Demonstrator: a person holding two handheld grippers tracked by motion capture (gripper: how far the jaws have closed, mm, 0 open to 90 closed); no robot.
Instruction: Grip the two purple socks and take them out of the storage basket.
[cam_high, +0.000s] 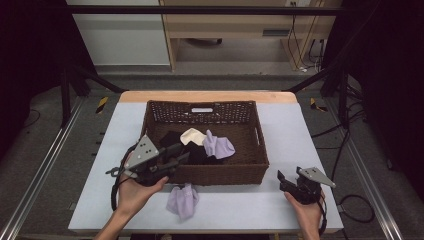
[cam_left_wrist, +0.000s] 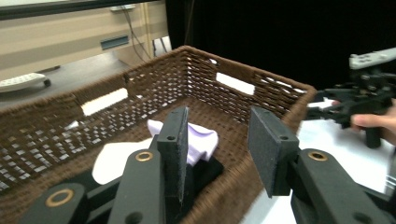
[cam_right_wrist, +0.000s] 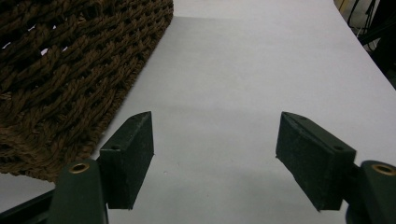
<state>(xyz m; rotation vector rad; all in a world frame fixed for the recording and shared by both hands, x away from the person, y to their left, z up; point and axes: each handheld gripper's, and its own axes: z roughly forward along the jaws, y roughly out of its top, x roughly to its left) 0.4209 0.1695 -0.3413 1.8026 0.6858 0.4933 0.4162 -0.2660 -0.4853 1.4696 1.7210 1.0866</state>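
Observation:
A brown wicker basket (cam_high: 225, 174) stands mid-table and holds a lilac sock (cam_high: 218, 145), a cream sock (cam_high: 192, 136) and black cloth (cam_high: 172, 139). Another lilac sock (cam_high: 183, 200) lies crumpled on the white table in front of the basket. My left gripper (cam_high: 182, 152) hovers over the basket's front left rim, open and empty. In the left gripper view its jaws (cam_left_wrist: 219, 135) frame the lilac sock (cam_left_wrist: 201, 142) inside the basket (cam_left_wrist: 261, 79). My right gripper (cam_high: 281, 176) rests low at the front right, open over the bare table (cam_right_wrist: 243, 70) with nothing between its jaws (cam_right_wrist: 215, 149).
The basket's corner (cam_right_wrist: 70, 70) lies just left of the right gripper. Metal rails run along both table sides, and cables trail on the floor at the right. Wooden furniture stands beyond the far edge.

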